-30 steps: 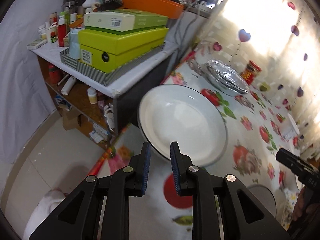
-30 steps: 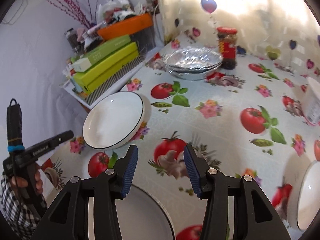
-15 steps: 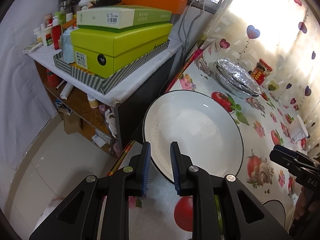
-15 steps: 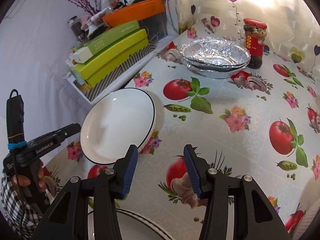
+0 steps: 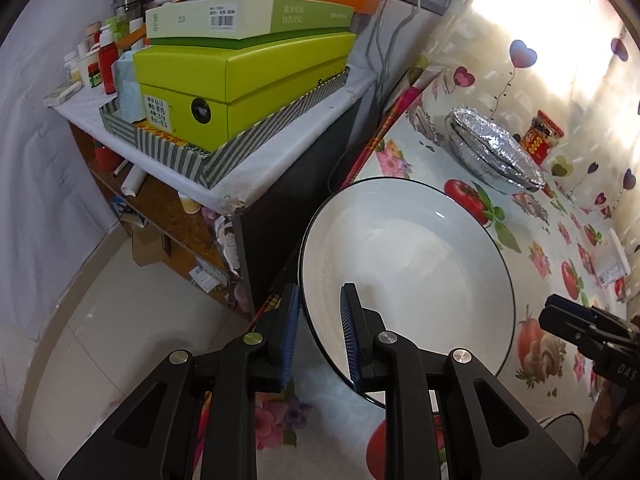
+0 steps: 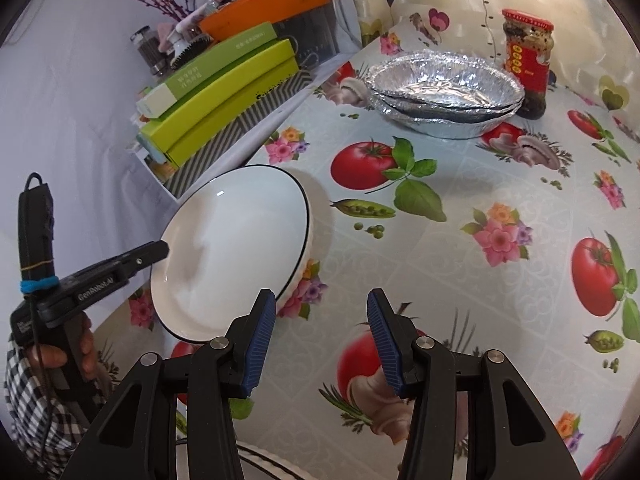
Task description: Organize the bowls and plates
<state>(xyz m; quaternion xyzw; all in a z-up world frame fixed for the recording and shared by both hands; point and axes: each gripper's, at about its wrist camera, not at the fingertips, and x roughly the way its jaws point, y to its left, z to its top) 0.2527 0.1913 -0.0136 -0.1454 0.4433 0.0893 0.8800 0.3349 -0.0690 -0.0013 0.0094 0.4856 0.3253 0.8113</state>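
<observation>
Nearest, the right gripper (image 6: 322,338) hangs half open and empty over the desk (image 6: 460,240). The left gripper (image 5: 320,334) straddles the near rim of the white plate (image 5: 404,264) at the desk's edge; whether it pinches is unclear. Beyond, the foil bowls (image 6: 444,88) sit nested. Stacking has hardly begun, I judge.

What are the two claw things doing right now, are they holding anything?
Left gripper: fingers closed on the rim of the white plate, holding it tilted.
Right gripper: fingers open, holding nothing, above the tablecloth.
</observation>
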